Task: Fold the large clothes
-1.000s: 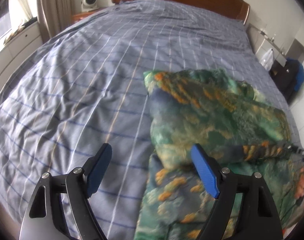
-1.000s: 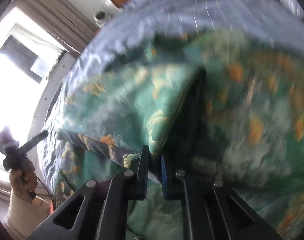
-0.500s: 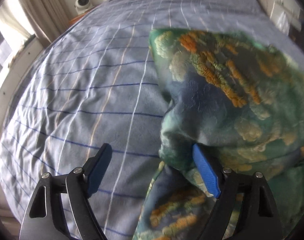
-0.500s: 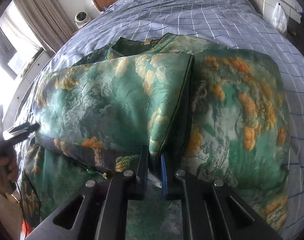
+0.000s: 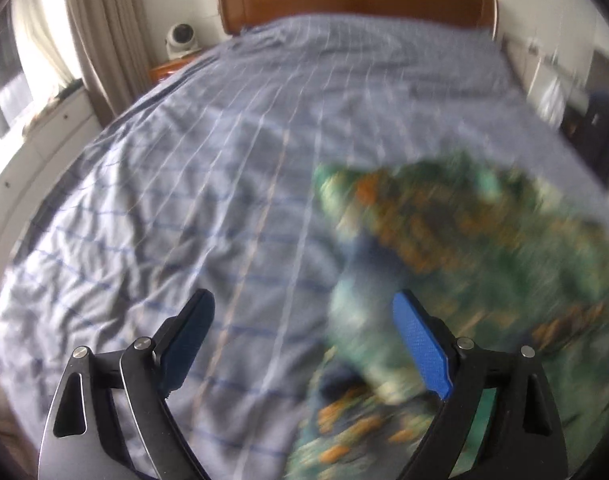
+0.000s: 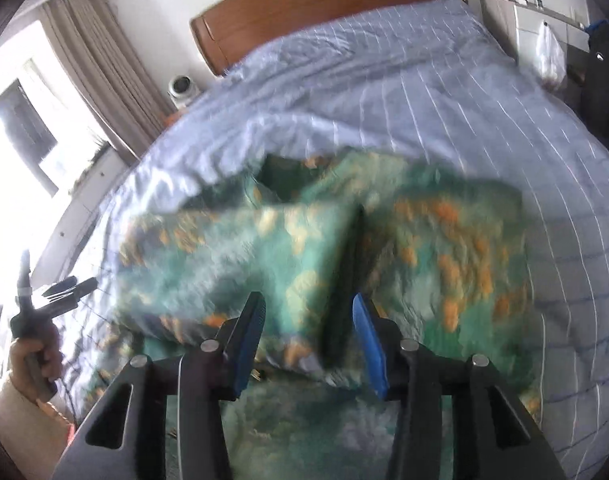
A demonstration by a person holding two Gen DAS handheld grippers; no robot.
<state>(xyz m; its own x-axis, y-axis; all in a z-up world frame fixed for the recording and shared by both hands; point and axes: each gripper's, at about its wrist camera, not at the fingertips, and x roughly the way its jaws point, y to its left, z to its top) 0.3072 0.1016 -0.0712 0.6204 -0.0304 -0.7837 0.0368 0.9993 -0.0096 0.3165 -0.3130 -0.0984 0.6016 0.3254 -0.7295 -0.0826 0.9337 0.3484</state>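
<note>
Though both views are blurred, the green and orange patterned garment [image 6: 324, 264] already looks folded over itself, one panel lying across another with a dark edge running straight ahead of the right tool [image 6: 308, 332]. That tool stands with its jaws parted and nothing between them, and the left tool [image 5: 304, 344] is spread wide and empty too, the garment ahead and to its right on the bed [image 5: 224, 160]. I'd judge one fold laid down and at least another, plus smoothing, to come. Nothing blocks the way: the headboard [image 6: 324, 0], a small white camera [image 6: 182, 87] and curtains [image 6: 104, 64] sit far ahead.
</note>
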